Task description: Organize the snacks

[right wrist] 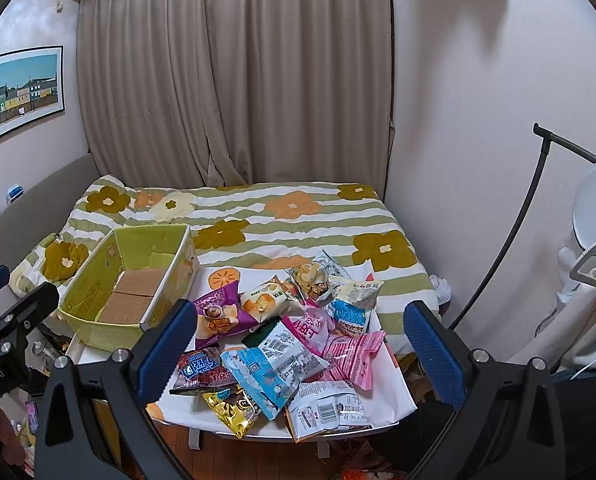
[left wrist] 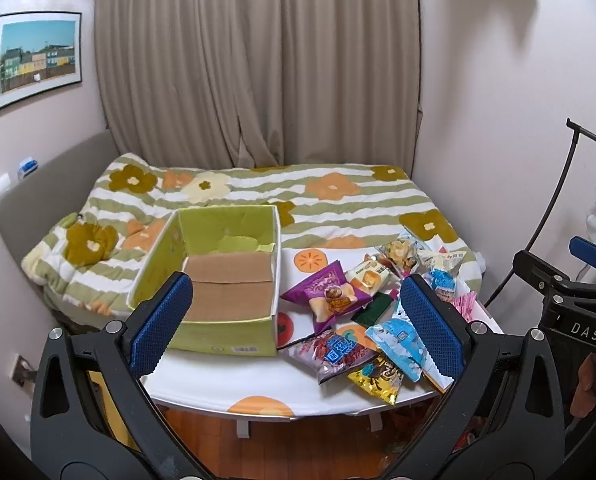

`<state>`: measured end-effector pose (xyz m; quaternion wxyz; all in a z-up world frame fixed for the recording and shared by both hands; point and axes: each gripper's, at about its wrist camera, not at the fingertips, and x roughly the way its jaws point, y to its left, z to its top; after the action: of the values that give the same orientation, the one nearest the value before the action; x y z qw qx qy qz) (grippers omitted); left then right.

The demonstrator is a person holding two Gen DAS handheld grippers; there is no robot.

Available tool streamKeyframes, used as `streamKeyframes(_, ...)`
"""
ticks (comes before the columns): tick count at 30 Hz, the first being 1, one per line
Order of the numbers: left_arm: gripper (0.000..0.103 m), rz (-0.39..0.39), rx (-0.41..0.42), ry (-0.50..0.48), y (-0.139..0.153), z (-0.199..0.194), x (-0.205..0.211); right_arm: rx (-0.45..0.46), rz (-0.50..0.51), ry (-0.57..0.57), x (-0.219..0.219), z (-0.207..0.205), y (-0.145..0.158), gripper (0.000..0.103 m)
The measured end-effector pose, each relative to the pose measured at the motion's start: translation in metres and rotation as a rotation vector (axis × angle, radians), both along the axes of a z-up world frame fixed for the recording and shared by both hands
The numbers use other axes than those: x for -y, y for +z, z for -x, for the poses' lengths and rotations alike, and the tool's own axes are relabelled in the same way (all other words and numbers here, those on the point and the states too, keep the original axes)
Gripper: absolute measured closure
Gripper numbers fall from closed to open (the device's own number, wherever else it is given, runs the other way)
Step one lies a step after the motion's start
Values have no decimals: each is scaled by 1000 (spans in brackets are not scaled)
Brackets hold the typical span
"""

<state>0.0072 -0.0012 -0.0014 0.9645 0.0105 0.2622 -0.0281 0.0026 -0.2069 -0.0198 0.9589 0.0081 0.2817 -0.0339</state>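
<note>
the left gripper [left wrist: 294,312] hangs above the worktop's [left wrist: 218,384] near edge with its jaws spread wide and nothing between them; the right gripper [right wrist: 298,344] is equally wide and empty. the snack packets [right wrist: 282,344] lie in a loose pile on the right half of the worktop, running from the near edge back toward the bed [right wrist: 298,216]. the green cardboard box [left wrist: 218,276] stands open and empty at the worktop's left side, its long axis running from near edge to far edge, just beside the pile.

the coming move likely turns on this: the pile sits straight ahead of and below the right gripper, while the left gripper faces the gap between box and pile, with the box mouth nearer its left finger. so the right hand seems better placed to pick, and the box lies to the left of whatever it lifts.

the right wrist view shows the pink packet [right wrist: 351,354] and the white barcode packet [right wrist: 329,408] at the near right corner, which the left view mostly hides behind its right finger. the left view shows the box floor more squarely.
</note>
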Motion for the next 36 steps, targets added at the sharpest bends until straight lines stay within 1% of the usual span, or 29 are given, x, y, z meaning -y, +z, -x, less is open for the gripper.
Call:
streamKeyframes(20, 0, 3, -10, 0, -7, 3, -1, -6, 0, 10, -5, -1, -8, 0)
streamKeyframes(36, 0, 12, -17, -2, -10, 8, 3, -10, -1, 10, -5, 0, -5, 0)
